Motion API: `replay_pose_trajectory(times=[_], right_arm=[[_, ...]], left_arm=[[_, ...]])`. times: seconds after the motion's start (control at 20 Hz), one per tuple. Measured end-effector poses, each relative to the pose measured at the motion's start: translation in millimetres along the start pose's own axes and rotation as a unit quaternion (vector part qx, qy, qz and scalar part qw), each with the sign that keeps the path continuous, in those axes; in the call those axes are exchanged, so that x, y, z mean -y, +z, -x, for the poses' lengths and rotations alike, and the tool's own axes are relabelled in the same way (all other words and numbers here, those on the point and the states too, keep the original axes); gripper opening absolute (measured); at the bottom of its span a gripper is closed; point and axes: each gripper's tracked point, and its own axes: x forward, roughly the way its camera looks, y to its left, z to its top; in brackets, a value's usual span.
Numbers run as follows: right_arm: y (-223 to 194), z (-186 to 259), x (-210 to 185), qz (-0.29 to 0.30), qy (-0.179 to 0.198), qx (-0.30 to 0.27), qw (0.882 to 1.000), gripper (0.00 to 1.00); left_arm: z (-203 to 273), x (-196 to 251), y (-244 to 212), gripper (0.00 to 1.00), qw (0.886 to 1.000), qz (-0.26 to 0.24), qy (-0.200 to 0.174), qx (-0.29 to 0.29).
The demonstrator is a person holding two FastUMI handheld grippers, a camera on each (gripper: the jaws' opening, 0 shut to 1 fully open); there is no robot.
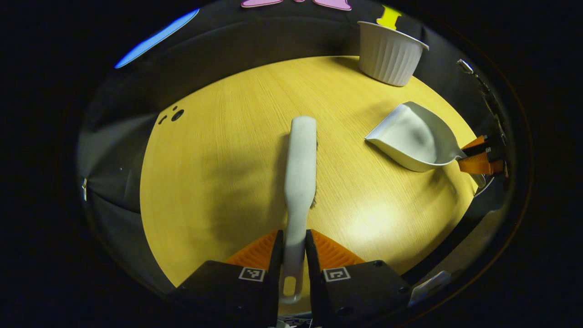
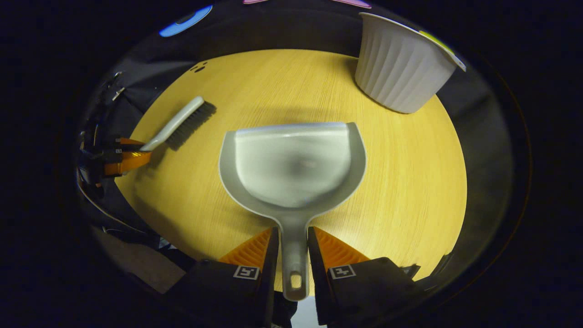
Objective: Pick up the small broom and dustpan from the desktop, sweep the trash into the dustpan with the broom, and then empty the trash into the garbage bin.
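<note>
Left gripper (image 1: 291,248) clamps the broom (image 1: 300,159) handle; right gripper (image 2: 291,246) clamps the dustpan (image 2: 294,166) handle — both above the desktop (image 2: 410,182). Garbage bin (image 2: 401,68) stands far right — a careless swing could topple it.

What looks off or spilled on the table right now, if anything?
Nothing looks spilled or damaged. The left tongs grip the pale grey plastic broom by its handle, the right tongs grip the grey plastic dustpan, whose pan looks empty. The white ribbed bin stands upright. A few small dark specks lie at the wooden tabletop's far edge.
</note>
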Motion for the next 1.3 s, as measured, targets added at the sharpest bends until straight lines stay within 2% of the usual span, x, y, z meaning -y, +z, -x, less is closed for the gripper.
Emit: replay_pose_trajectory(times=[0.05,0.1,0.15,0.25,0.3,0.35,0.45,0.5,0.65,0.7,0.8,0.9,1.0,1.3], right_arm=[[2.1,14.8,1.7,-0.005,-0.002,0.012,1.000,0.41],[7.5,27.6,1.8,-0.010,-0.004,0.028,1.000,0.45],[16.3,39.3,0.5,-0.014,-0.005,0.047,0.999,0.41],[37.8,64.2,-1.9,-0.020,-0.009,0.096,0.995,0.39],[50.4,77.4,-2.6,-0.020,-0.014,0.124,0.992,0.37],[64.0,90.3,-3.5,-0.020,-0.018,0.151,0.988,0.38],[90.9,116.4,-6.1,-0.020,-0.021,0.201,0.979,0.38],[104.8,129.4,-8.8,-0.018,-0.021,0.228,0.973,0.38],[141.5,167.2,-16.8,-0.001,-0.022,0.304,0.952,0.37],[152.6,180.0,-18.2,0.004,-0.024,0.328,0.944,0.38],[164.3,204.4,-19.7,0.013,-0.028,0.364,0.931,0.37],[169.9,212.3,-24.8,0.019,-0.026,0.385,0.922,0.37],[173.8,219.5,-28.5,0.023,-0.028,0.392,0.919,0.37],[172.4,209.9,-32.9,0.031,-0.035,0.384,0.922,0.37]], left_arm=[[8.8,0.2,1.7,0.28,1.000,0.001,0.000,0.009],[17.4,1.4,4.7,0.28,1.000,0.005,-0.001,0.019],[26.8,2.3,8.6,0.31,0.999,0.012,-0.002,0.032],[47.7,2.9,25.6,0.32,0.997,0.029,0.000,0.071],[60.5,1.6,37.8,0.36,0.994,0.038,0.003,0.098],[74.3,0.9,54.6,0.31,0.991,0.048,0.004,0.126],[105.2,3.0,87.5,0.31,0.980,0.059,0.003,0.189],[121.7,4.9,105.1,0.27,0.973,0.064,0.001,0.222],[167.7,8.0,149.3,0.36,0.948,0.071,-0.005,0.309],[180.9,10.1,160.3,0.31,0.940,0.071,-0.009,0.334],[206.8,12.9,180.0,0.31,0.924,0.064,-0.012,0.376],[221.9,13.0,184.8,0.32,0.916,0.055,-0.007,0.398],[223.8,15.3,182.6,0.31,0.916,0.051,-0.006,0.398],[215.0,16.0,178.7,0.31,0.922,0.066,-0.011,0.382]])
